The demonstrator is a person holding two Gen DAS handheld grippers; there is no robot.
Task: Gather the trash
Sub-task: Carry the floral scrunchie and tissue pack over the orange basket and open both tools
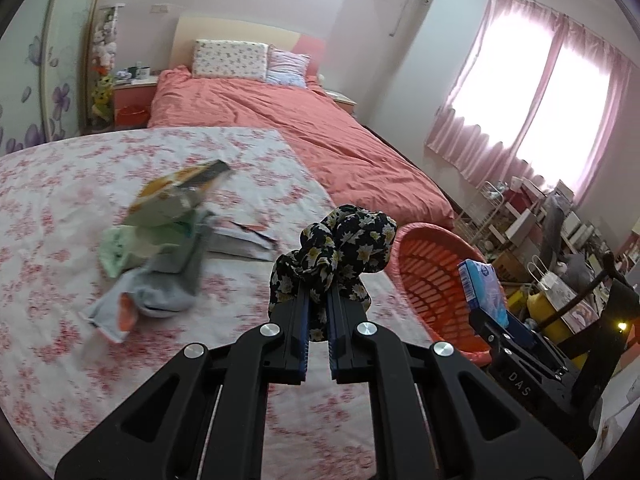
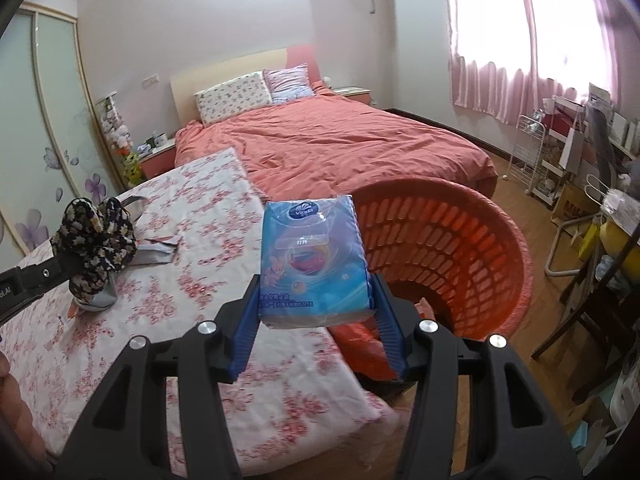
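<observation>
My left gripper (image 1: 318,300) is shut on a black floral cloth (image 1: 340,248) and holds it above the flower-print table (image 1: 60,360); the cloth also shows in the right wrist view (image 2: 94,246). My right gripper (image 2: 316,304) is shut on a blue tissue pack (image 2: 312,256), held at the table's right edge beside the orange basket (image 2: 460,248). In the left wrist view the pack (image 1: 482,286) sits in front of the basket (image 1: 424,276). A pile with a yellow snack bag (image 1: 176,196), green wrapper (image 1: 128,250) and grey socks (image 1: 160,288) lies on the table, left of the left gripper.
A grey envelope (image 1: 244,240) lies behind the pile. A bed with a coral quilt (image 1: 304,128) stands beyond the table. Shelves, bags and a chair (image 2: 592,216) crowd the floor at right under pink curtains (image 1: 540,92). A wardrobe (image 2: 52,120) is at left.
</observation>
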